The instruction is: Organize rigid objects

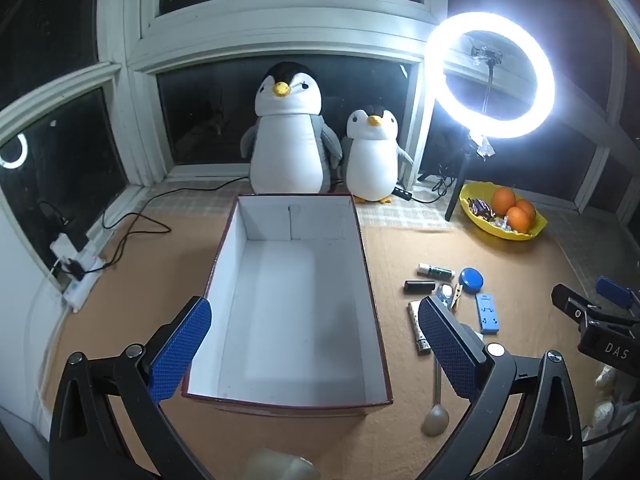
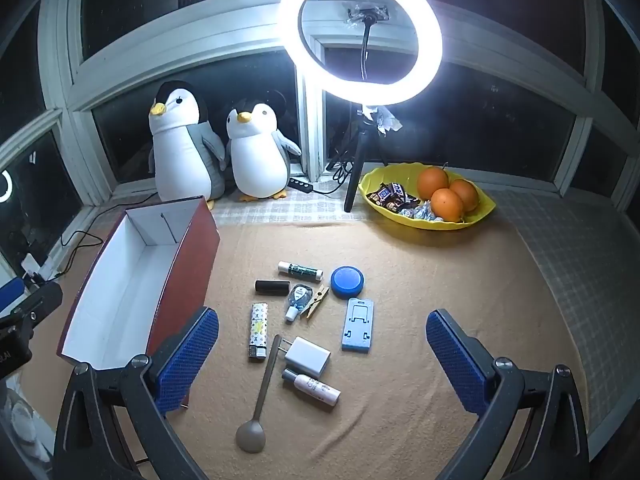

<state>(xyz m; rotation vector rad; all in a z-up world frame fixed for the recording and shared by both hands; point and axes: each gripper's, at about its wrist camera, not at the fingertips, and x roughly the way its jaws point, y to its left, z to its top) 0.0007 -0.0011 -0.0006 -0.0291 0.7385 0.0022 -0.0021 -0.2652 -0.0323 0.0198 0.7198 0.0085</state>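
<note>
A lit ring light (image 2: 360, 36) stands before dark, white-framed windows (image 1: 280, 112).

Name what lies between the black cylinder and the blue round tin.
In the right wrist view, between black cylinder and blue round tin: a small clear bottle and wooden clothespin.

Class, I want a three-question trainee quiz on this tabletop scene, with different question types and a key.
1. True or false: the red cardboard box with white lining already holds some of the small items.
2. Multiple choice: in the right wrist view, what lies directly beside the grey spoon's handle, on its box side? A) round blue lid B) patterned lighter C) wooden clothespin
3. Fill in: the yellow bowl holds sweets and three ______.

Key:
1. False; the box is empty.
2. B, the patterned lighter; the round blue lid and the wooden clothespin lie farther back.
3. oranges.
</note>
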